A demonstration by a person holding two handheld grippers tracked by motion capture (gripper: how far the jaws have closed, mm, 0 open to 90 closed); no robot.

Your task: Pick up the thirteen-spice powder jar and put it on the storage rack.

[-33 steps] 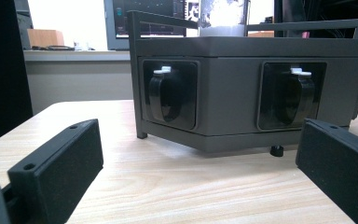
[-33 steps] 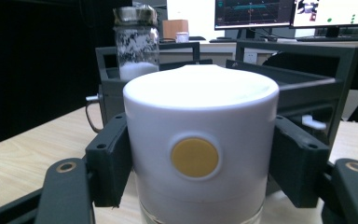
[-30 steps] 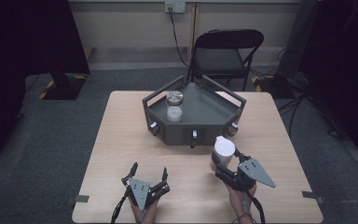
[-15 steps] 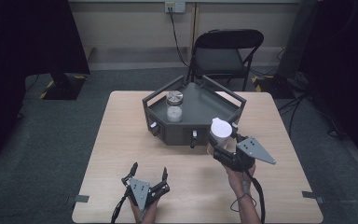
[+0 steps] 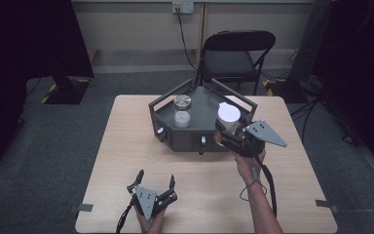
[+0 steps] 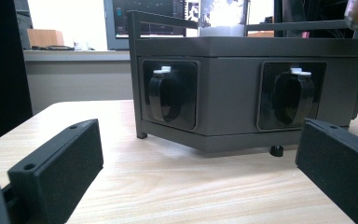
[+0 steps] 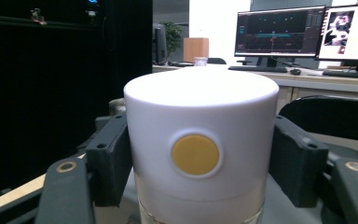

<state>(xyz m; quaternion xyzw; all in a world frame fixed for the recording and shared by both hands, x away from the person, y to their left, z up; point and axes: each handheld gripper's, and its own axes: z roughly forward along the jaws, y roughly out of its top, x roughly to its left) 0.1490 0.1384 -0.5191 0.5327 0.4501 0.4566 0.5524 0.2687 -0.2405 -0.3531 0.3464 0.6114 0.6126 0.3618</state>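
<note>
My right gripper (image 5: 222, 130) is clamped on a white-capped jar (image 5: 228, 118), the two black pads pressing its cap from either side, as closed as the jar lets them be; in the right gripper view the white cap (image 7: 200, 140) sits between my jaws with a round yellow dot (image 7: 195, 154) facing the camera, and clear glass shows just below the cap. The jar stands upright, long axis vertical, cap up; I hold it above the right corner of the dark tray (image 5: 195, 141), near its railing. A second jar (image 5: 182, 111) with a metal lid stands upright inside the tray, well apart from mine. My left gripper (image 5: 154, 183) rests low at the near edge of the table (image 5: 126, 161), jaws spread wide with nothing between them, pointing at the tray's front wall (image 6: 228, 88).
</note>
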